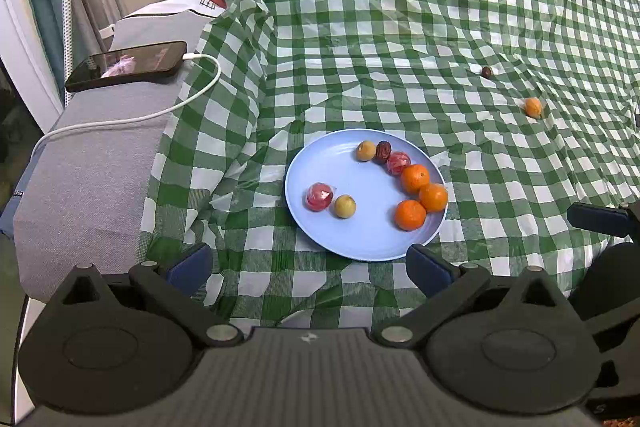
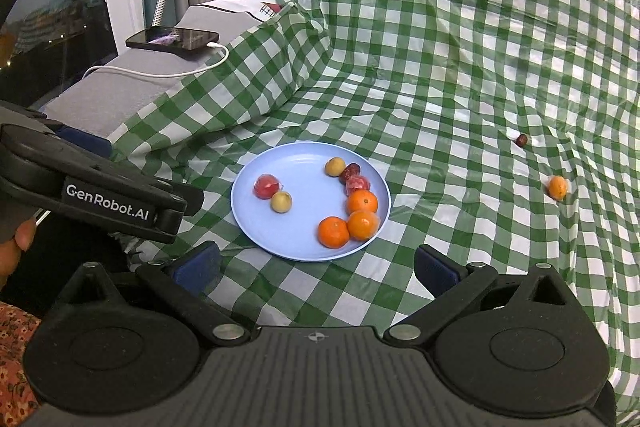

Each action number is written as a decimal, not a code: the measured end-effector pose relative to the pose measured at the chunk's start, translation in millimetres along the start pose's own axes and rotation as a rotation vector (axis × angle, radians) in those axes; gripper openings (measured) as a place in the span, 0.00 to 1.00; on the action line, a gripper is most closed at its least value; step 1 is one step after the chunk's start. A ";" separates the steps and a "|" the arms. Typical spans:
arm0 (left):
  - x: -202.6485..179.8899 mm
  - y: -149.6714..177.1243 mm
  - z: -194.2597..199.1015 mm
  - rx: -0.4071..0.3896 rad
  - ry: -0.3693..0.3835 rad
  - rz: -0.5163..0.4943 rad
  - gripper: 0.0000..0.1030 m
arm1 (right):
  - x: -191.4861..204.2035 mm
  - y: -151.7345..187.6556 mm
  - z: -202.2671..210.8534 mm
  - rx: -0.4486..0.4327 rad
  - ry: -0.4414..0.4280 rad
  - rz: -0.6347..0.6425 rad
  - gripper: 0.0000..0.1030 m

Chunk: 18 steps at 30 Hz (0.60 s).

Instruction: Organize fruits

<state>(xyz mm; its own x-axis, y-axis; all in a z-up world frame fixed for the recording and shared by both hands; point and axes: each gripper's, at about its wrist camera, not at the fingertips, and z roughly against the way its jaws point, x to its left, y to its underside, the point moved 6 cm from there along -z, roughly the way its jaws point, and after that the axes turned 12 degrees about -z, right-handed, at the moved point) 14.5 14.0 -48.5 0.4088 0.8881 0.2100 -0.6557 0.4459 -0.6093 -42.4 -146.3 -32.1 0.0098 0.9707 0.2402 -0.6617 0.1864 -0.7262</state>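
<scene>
A light blue plate point(image 1: 320, 227) point(image 2: 296, 243) lies on the green checked cloth and holds several fruits: oranges point(image 1: 415, 178) point(image 2: 362, 203), yellowish fruits point(image 1: 345, 206) point(image 2: 281, 202), red wrapped fruits point(image 1: 319, 195) point(image 2: 266, 186) and a dark date point(image 1: 383, 151) point(image 2: 350, 171). Off the plate to the right lie a small orange fruit point(image 1: 533, 107) point(image 2: 557, 187) and a dark date point(image 1: 487, 71) point(image 2: 521, 140). My left gripper point(image 1: 310, 263) is open and holds nothing, just in front of the plate. My right gripper point(image 2: 318, 265) is likewise open, near the plate's front edge.
A phone point(image 1: 128, 66) point(image 2: 174, 38) on a white charging cable point(image 1: 120, 121) rests on a grey cushioned surface point(image 1: 92, 179) at the left. The left gripper's body point(image 2: 100, 195) and a hand point(image 2: 12, 251) show at left in the right wrist view. The cloth rises in folds behind.
</scene>
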 end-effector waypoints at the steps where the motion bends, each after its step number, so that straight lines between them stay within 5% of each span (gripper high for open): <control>1: 0.2 -0.1 -0.2 0.000 0.000 0.001 1.00 | 0.1 0.0 0.0 0.001 0.000 0.000 0.99; 18: 1.0 0.8 -4.4 0.011 0.002 0.002 1.00 | -2.1 3.0 -5.4 0.020 -0.002 -0.008 0.99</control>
<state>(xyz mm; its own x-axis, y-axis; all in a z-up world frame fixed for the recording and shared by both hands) 17.3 14.8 -52.2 0.4088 0.8888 0.2072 -0.6637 0.4454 -0.6009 -40.4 -147.0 -38.3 0.0140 0.9689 0.2469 -0.6766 0.1910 -0.7112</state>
